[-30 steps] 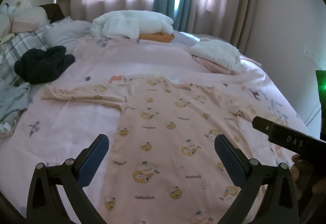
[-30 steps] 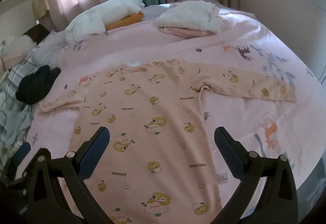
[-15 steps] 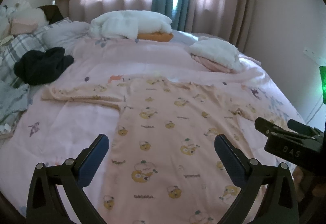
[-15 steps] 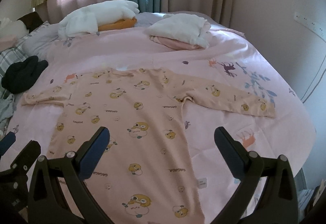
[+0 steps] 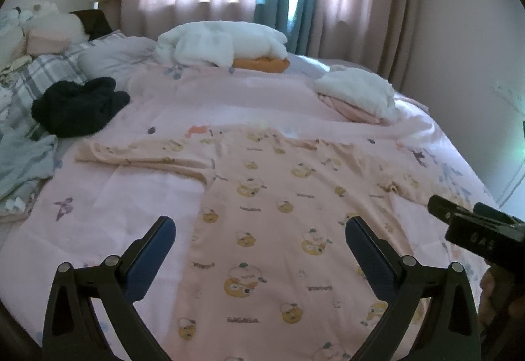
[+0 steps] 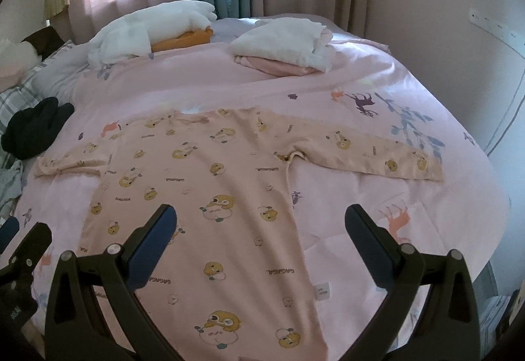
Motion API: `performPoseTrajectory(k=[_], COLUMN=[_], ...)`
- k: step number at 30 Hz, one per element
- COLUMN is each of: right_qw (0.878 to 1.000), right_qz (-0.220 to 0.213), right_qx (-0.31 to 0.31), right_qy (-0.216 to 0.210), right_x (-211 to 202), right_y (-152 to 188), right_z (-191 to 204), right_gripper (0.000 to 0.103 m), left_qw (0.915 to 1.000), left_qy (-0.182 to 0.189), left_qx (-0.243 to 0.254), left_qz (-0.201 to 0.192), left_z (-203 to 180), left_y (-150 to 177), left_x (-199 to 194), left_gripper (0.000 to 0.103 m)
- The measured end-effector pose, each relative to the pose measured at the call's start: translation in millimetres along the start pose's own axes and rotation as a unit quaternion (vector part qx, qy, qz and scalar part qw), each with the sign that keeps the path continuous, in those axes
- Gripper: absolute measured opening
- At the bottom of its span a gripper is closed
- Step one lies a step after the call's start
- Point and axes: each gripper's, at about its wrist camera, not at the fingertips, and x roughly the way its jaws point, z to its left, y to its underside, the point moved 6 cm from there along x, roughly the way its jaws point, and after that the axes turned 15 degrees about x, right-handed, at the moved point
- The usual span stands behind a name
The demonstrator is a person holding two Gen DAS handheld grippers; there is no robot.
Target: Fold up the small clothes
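Pink printed top (image 6: 210, 183) lies flat, face up on the bed (image 6: 393, 92), both sleeves out. Left gripper (image 5: 261, 249) and right gripper (image 6: 261, 234) hang above the hem, jaws spread, nothing held. I'd start with a sleeve (image 6: 377, 157): pinch the cuff, fold across the chest, avoid snagging the sheet.

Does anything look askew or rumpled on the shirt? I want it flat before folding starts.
The pink shirt lies mostly flat, both sleeves out. Only the left sleeve looks rumpled, its edge curled near the dark clothes. The right sleeve lies smooth. Nothing looks damaged.
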Motion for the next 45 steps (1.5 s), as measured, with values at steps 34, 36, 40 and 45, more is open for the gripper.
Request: performPoseTrajectory(k=[34,36,40,45], right_qw=[1.0,1.0,1.0,1.0], right_qz=[0.002,0.004,0.009,0.006], right_qx=[-0.01,-0.012,-0.015,-0.017], right_qy=[-0.008,-0.003,0.0,-0.003], right_x=[-0.8,1.5,3.8,2.2], right_y=[3.4,4.6,4.7,5.3], right_z=[2.3,2.8,6.0,6.9], right_gripper=[0.103,0.103,0.103,0.103], left_qw=[0.9997,0.9998,0.9999,0.9998], left_qy=[-0.013,-0.009,-0.007,-0.004], left_qx=[0.018,0.018,0.015,0.016], left_qz=[0.003,0.003,0.006,0.007], left_z=[5.8,6.1,5.8,3.3], left_y=[4.7,4.8,4.9,4.7], left_x=[-0.3,-0.8,-0.4,0.4], left_gripper=[0.102,0.102,0.102,0.102])
